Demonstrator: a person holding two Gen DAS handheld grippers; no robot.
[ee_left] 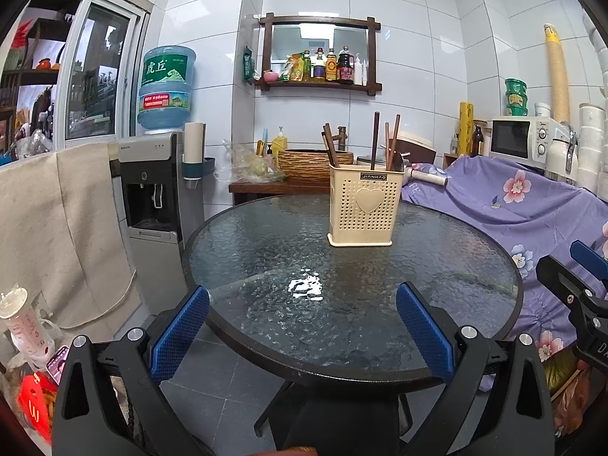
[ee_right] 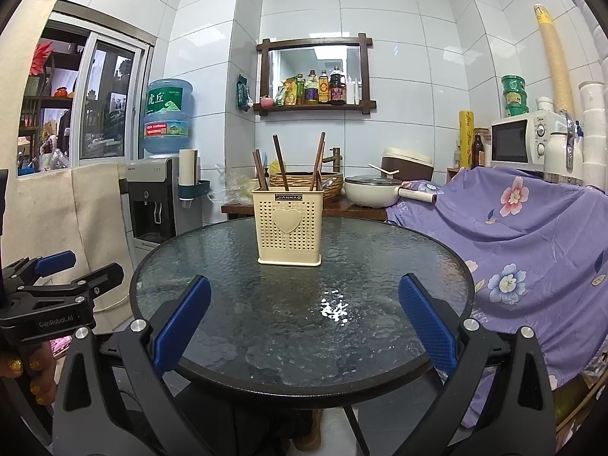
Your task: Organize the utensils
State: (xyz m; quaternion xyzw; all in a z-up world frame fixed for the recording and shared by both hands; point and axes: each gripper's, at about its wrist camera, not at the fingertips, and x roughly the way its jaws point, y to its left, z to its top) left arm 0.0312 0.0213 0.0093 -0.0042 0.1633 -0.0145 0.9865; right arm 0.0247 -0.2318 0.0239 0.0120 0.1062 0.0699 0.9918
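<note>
A cream perforated utensil holder (ee_left: 364,208) with a heart on its front stands upright on the far part of the round glass table (ee_left: 266,250). Several brown chopsticks (ee_left: 375,140) stand in it. It also shows in the right wrist view (ee_right: 289,226), with its chopsticks (ee_right: 280,161). My left gripper (ee_left: 302,326) is open and empty, held over the table's near edge. My right gripper (ee_right: 304,321) is open and empty, also over the near edge. Each gripper appears at the edge of the other's view.
A water dispenser (ee_left: 152,205) stands left of the table. A purple floral cloth (ee_right: 524,235) covers furniture on the right. Behind the table a wooden counter holds a woven basket (ee_right: 304,182) and a white pot (ee_right: 374,192). A microwave (ee_right: 524,140) sits at the right.
</note>
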